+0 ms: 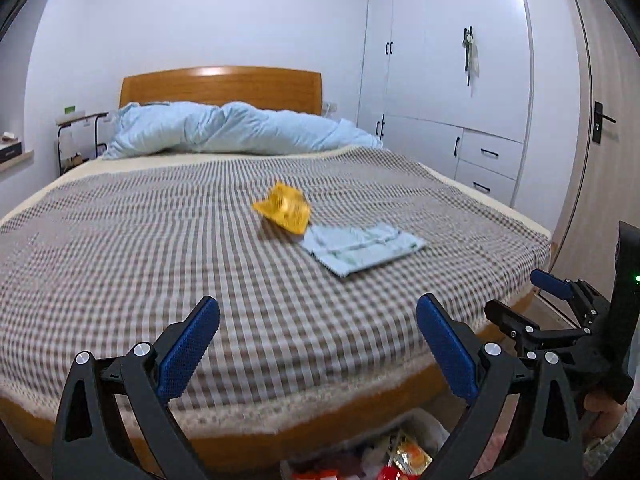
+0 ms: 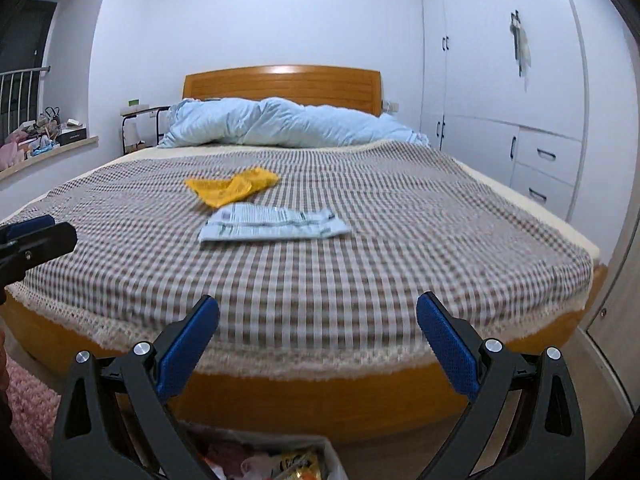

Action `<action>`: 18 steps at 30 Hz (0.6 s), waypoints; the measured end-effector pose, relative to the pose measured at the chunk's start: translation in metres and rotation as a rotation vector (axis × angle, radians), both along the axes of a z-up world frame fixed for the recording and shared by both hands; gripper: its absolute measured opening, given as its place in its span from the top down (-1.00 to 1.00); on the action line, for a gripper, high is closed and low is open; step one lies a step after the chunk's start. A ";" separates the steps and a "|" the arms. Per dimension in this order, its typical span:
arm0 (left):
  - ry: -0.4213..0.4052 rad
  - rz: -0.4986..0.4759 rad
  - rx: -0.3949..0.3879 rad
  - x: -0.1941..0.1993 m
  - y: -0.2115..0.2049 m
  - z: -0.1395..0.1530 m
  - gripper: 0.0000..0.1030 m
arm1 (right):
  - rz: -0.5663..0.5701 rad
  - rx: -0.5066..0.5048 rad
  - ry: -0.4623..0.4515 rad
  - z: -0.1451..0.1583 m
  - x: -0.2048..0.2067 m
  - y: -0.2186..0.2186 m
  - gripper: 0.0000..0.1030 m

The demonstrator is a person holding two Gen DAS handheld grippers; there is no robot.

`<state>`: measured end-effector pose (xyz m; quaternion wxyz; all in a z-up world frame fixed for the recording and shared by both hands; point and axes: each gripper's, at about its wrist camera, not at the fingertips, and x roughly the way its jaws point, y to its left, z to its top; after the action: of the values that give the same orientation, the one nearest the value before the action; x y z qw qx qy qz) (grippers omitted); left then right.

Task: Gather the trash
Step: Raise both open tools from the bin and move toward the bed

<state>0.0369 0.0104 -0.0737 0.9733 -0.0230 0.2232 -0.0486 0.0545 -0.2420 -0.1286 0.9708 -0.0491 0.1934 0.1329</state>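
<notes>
Out on the checked bedcover (image 2: 400, 248) two bits of litter wait: a crumpled yellow wrapper (image 1: 285, 209) and, just beside it on the near side, a flat pale blue packet (image 1: 362, 249). From the left wrist view the wrapper's edge seems to overlap the packet's corner; from the right they look barely apart, so call it touching at most.

Both tools hang back at the foot of the bed. Left gripper (image 1: 318, 344), jaws spread wide, nothing between the blue pads. Right gripper (image 2: 318, 344), the same story: wide apart and empty, also visible off to the side in the left view. Below them, the top of a trash bin (image 2: 280, 460) peeks in with colourful wrappers inside, though the view there is cropped and soft, so its exact shape is hard to read.

This looks like the reach step, between pickups. Next move, I'd judge, calls for one gripper going forward over the mattress to the nearer packet. Flat film on soft fabric is tricky: come in low, pinch an edge, avoid snagging the cover, then back to the bin.
</notes>
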 end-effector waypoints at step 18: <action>-0.089 0.006 -0.052 0.080 0.008 0.047 -0.85 | 0.003 0.060 -0.149 0.062 0.076 0.023 -0.84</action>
<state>0.1165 0.0189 -0.0268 0.9815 -0.0467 0.1783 -0.0526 0.1303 -0.2187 -0.0670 0.9834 -0.0298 0.1166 0.1361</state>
